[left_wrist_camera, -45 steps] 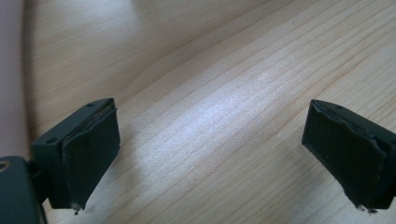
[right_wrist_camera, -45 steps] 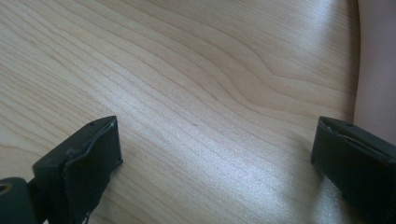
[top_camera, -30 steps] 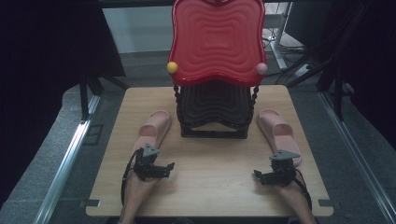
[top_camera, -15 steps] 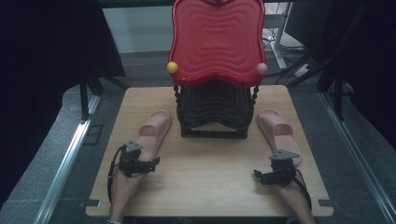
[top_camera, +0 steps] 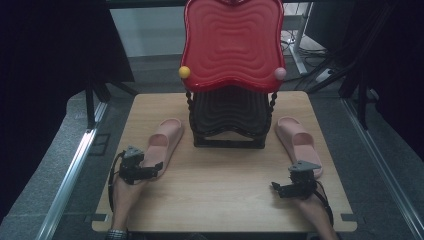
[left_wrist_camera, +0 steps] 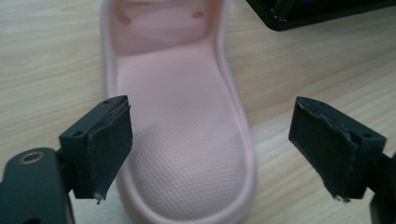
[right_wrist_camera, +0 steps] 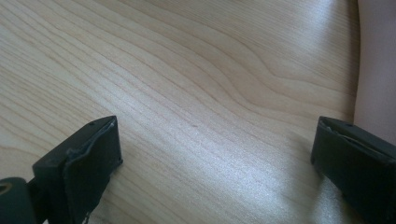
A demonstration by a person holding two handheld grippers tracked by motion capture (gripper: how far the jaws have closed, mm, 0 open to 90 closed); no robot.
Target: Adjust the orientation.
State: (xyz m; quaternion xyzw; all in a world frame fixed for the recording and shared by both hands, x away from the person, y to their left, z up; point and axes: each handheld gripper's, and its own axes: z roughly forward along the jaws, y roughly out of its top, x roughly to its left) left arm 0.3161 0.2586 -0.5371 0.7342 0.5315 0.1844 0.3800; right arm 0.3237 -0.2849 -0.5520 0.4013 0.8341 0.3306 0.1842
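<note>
- nearest, two forearms come in over the near edge of the wooden table point(top_camera: 220, 200), each hand holding one gripper: two grippers in all.
- the left gripper point(top_camera: 156, 169) sits at the heel end of the left slipper point(top_camera: 165, 142); in the left gripper view its jaws stand wide apart, and the left slipper point(left_wrist_camera: 180, 140) lies between them, its heel nearest the camera and its strap end farther off. one jaw overlaps the slipper's edge in that view, the other stands over bare wood well to the other side; i cannot tell whether either touches it.
- the right gripper point(top_camera: 276, 188) rests low over bare wood, just beside the heel of the right slipper point(top_camera: 299, 142). in the right gripper view its jaws are also spread wide with nothing between them but table point(right_wrist_camera: 187, 93), and the pale pink side of the right slipper point(right_wrist_camera: 376, 65) runs along the far edge by one jaw.
- two pink slippers, then, one on each side of the table, toes pointing away from the person.
- between them, farther back, stands one black ribbed rack point(top_camera: 227, 117) on twisted posts.
- farthest, one red wavy tray point(top_camera: 231, 42) tops the rack, with one yellow ball point(top_camera: 184, 72) at its left corner and one pink ball point(top_camera: 280, 73) at its right.
</note>
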